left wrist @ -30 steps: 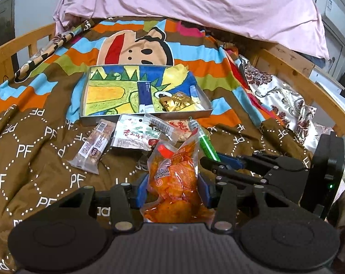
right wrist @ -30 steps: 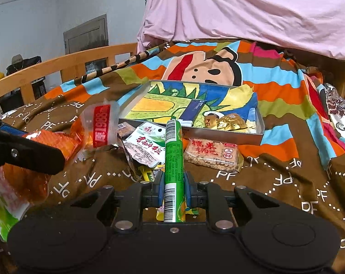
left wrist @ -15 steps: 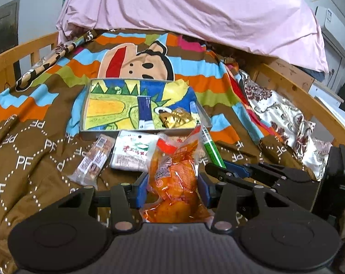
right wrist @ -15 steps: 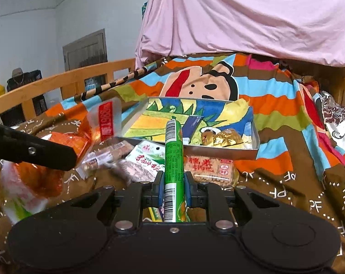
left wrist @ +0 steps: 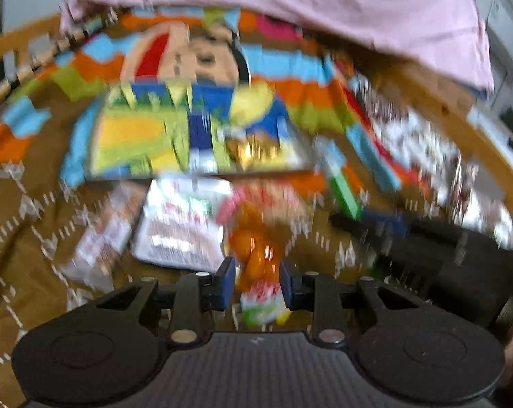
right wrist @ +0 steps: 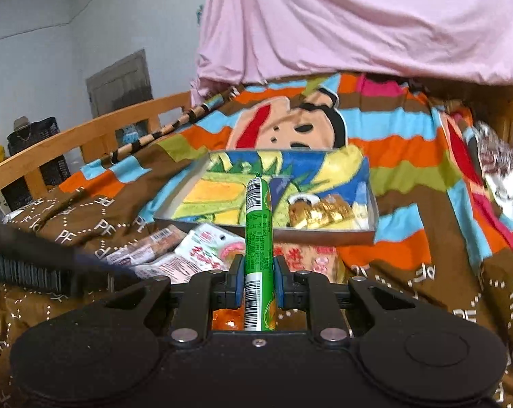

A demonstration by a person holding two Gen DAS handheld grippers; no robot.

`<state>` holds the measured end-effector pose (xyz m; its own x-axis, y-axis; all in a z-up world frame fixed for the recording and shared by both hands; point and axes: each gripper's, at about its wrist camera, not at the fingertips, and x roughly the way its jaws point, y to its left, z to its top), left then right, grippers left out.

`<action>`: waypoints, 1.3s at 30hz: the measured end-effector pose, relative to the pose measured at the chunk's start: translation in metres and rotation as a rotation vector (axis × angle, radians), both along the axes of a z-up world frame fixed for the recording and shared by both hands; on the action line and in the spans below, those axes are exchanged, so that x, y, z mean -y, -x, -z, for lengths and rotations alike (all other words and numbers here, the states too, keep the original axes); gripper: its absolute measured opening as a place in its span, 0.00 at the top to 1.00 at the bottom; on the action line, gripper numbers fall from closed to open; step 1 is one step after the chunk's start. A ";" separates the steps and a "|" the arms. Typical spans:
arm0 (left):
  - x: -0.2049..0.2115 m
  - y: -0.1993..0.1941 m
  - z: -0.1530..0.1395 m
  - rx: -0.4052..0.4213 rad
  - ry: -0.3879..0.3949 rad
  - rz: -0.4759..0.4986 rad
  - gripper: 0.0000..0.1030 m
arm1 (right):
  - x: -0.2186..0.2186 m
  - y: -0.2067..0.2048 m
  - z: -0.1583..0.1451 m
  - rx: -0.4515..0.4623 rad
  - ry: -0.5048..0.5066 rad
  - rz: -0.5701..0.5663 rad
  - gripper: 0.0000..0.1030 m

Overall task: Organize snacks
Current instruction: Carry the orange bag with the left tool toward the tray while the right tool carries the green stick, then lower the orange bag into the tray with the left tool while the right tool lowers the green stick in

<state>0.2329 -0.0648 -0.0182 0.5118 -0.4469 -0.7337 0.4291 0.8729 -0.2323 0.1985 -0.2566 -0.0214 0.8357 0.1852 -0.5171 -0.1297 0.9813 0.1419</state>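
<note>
Right tool (right wrist: 258,285) pinching green snack stick (right wrist: 258,234), stick pointing ahead at tray (right wrist: 266,234) just beyond. Tray holds gold-wrapped snacks (right wrist: 319,211) right of the stick tip. Left tool (left wrist: 257,285) clamped on orange snack bag (left wrist: 256,258); view blurred, white packets (left wrist: 181,224) ahead-left on bed

Glossy plastic green stick pack (right wrist: 257,238), wooden bed rail (right wrist: 86,139), soft cloth blanket (right wrist: 409,238)

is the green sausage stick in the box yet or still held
Still held: the green sausage stick sits clamped in the right gripper, short of the box.
</note>
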 end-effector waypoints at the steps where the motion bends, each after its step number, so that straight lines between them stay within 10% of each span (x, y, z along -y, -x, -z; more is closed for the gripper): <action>1: 0.002 -0.001 0.010 -0.021 -0.013 0.001 0.69 | 0.003 -0.002 0.000 -0.014 -0.011 0.010 0.82; 15: 0.040 -0.044 0.061 -0.117 0.054 -0.104 0.27 | 0.018 -0.022 -0.009 -0.039 0.036 -0.026 0.82; 21: 0.056 -0.059 0.069 -0.132 0.009 -0.153 0.43 | 0.022 -0.034 -0.008 -0.028 0.062 -0.045 0.81; 39: 0.049 -0.055 0.006 0.005 0.075 -0.176 0.45 | 0.038 -0.080 -0.017 0.058 0.052 -0.052 0.82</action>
